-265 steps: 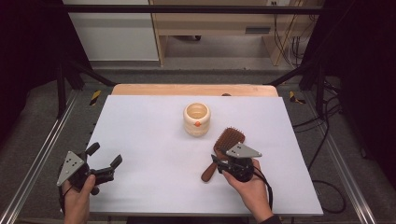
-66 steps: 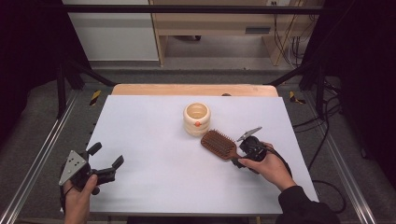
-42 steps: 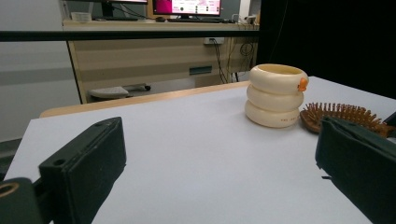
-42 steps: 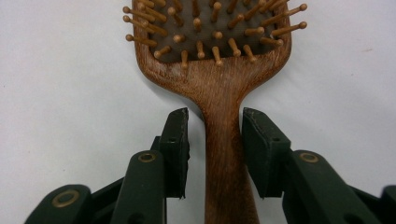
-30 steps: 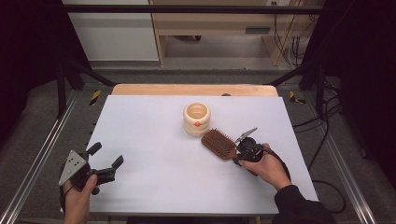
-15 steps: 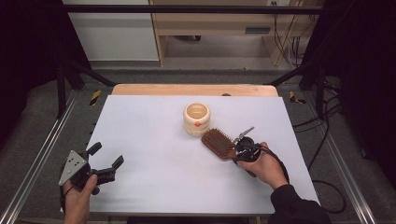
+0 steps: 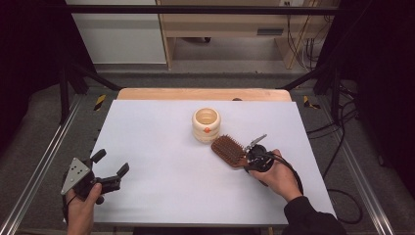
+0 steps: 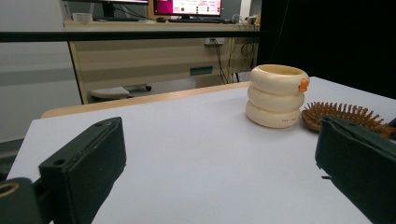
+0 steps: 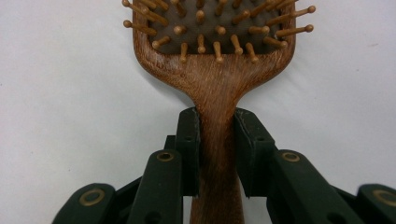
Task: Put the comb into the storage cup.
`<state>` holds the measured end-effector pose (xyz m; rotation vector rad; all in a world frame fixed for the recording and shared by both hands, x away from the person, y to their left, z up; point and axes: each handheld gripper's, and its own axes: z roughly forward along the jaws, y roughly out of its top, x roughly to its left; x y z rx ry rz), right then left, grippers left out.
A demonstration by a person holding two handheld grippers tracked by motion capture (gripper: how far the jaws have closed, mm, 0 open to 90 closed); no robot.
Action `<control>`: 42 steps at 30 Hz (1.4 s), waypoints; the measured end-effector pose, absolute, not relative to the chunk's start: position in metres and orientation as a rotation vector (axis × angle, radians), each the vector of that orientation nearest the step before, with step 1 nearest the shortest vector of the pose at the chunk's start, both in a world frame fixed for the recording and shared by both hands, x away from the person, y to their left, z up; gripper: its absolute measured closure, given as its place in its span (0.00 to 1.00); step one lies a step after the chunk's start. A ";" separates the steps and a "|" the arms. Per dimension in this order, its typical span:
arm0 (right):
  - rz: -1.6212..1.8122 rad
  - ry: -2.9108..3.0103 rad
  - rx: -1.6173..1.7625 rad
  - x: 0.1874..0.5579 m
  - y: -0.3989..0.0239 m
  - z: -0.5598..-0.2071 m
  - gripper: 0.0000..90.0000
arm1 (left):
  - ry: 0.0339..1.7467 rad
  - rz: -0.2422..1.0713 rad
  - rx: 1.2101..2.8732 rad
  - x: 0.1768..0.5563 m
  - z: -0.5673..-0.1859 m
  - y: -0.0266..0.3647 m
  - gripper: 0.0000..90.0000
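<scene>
Right tool (image 7: 248,157) is clamped on the handle of the wooden hairbrush (image 7: 229,150): in the right gripper view its two black jaws press the narrow neck of the hairbrush (image 9: 215,84) from both sides, just below where the handle widens into the head. Its jaws have just been closing, with the handle between them.

From the high view the brush lies right of the middle of the white worktop (image 7: 156,147), bristles facing up. Its long axis runs on a diagonal, the head pointing away from the person and to the left, the handle running back toward the right hand (image 7: 276,176). The head sits just beside the cream ringed cup (image 7: 206,124), at its near right side; whether they touch cannot be told.

Left tool (image 7: 111,171) rests at the near left edge of the worktop, well apart from the brush, its jaws spread wide with nothing between them.
</scene>
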<state>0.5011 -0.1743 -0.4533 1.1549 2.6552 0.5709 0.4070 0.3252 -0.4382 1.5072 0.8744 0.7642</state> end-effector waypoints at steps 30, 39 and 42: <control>1.133 2.251 1.094 0.451 -0.190 -0.425 0.81 | 0.772 0.576 1.537 0.421 -0.383 0.236 0.03; 1.226 2.150 1.079 0.448 -0.189 -0.425 0.81 | 0.743 0.496 1.555 0.439 -0.368 0.190 0.04; 1.259 2.118 1.079 0.448 -0.186 -0.425 0.81 | 0.744 0.465 1.554 0.444 -0.366 0.179 0.04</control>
